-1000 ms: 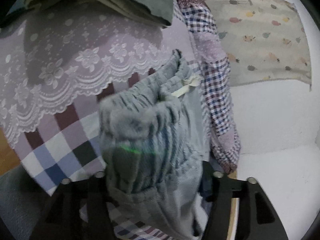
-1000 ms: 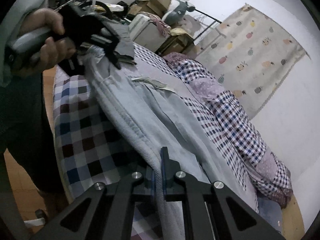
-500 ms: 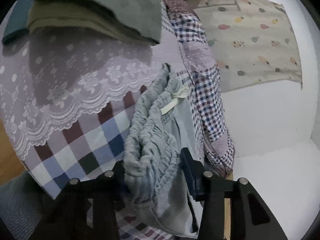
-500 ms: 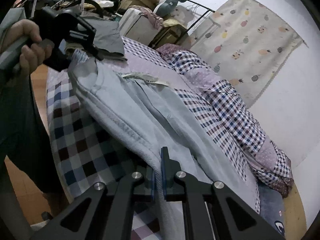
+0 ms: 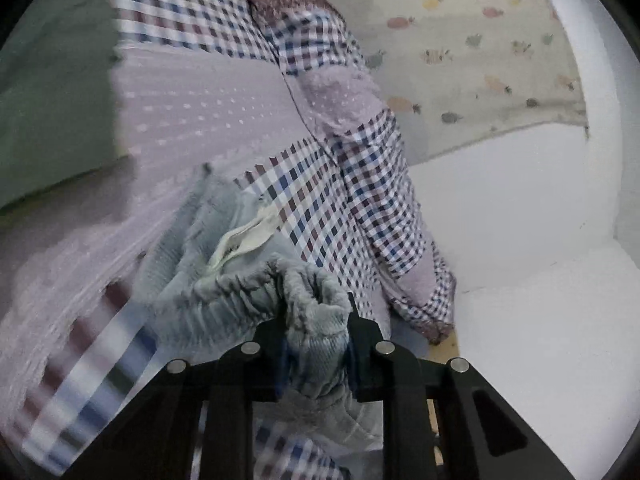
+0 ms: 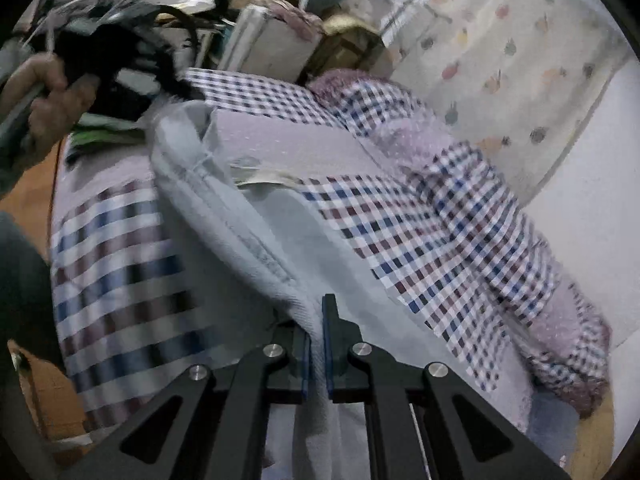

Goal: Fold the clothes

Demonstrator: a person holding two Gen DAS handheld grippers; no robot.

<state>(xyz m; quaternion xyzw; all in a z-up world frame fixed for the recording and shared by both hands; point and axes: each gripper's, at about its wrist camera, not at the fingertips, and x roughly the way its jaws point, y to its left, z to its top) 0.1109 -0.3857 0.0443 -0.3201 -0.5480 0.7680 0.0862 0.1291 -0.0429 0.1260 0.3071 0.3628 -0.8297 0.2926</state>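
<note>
Pale grey pants (image 6: 248,224) are stretching lengthwise between left gripper (image 5: 316,344), gripping the gathered waistband, and right gripper (image 6: 316,344), pinching the hem.

Pale grey-blue ribbed cotton trousers (image 5: 224,304): gathered waistband same grey-blue; cream fabric label (image 5: 244,240) inside it. In the right wrist view the cloth reads lighter, near white-blue. Checked bedsheet (image 6: 120,248): white ground, squares of navy, maroon and mid blue, large near the bed's front edge. Mauve cotton panel with small white dots (image 5: 200,108) across the bed's middle. Rolled quilt (image 5: 384,200) along the far edge: small navy-maroon gingham with mauve dotted patches. Cream wall hanging (image 6: 512,40) with pink, yellow and grey fruit motifs. Black metal gripper fingers (image 6: 336,344) with blue pads.
</note>
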